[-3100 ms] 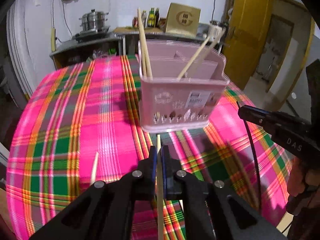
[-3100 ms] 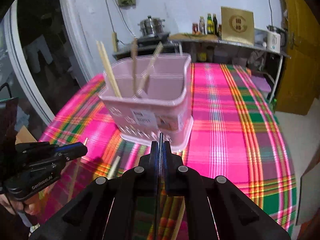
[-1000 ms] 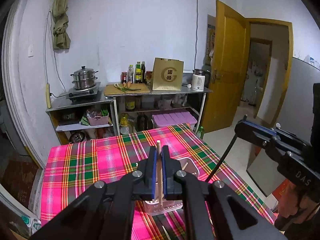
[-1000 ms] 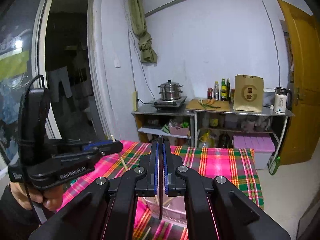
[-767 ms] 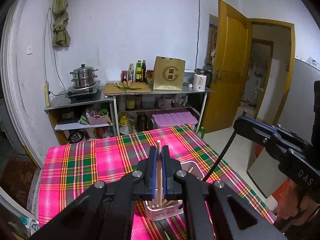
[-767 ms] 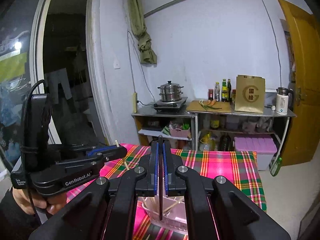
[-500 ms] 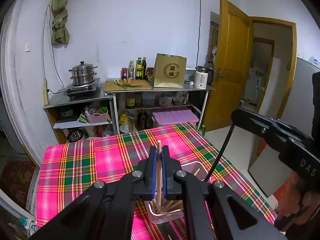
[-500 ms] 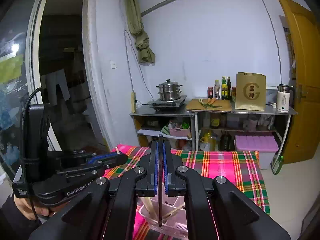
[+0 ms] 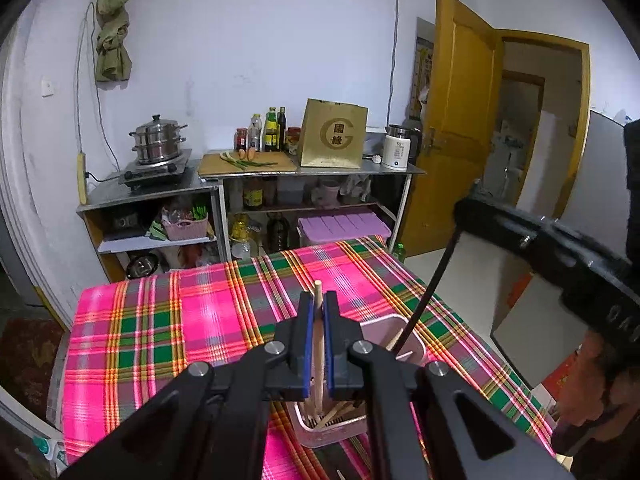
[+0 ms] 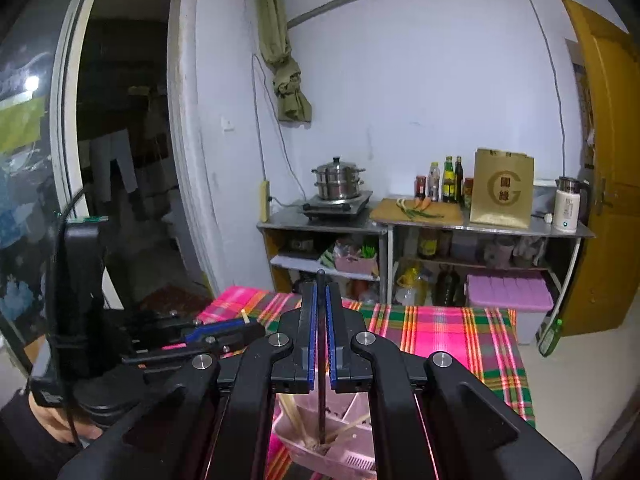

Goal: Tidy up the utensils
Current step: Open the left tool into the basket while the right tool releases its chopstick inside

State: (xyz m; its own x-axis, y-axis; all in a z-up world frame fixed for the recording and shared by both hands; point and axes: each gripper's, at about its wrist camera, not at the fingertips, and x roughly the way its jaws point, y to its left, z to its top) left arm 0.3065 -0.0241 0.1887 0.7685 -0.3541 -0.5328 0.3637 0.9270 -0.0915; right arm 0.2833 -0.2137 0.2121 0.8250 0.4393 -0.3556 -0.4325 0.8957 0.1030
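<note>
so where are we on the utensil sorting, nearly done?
Partly. Several wooden chopsticks already stand in the pink holder. In hand: the left gripper clamps a light chopstick and the right gripper a black chopstick, both held above the holder, neither released. Left: at least one stick seems to lie on the tablecloth.

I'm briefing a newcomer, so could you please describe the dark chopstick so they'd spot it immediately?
Start at the pink plaid table and find the pink utensil basket. The black chopstick slants down into it from the right gripper; its neighbours are pale wood.
</note>
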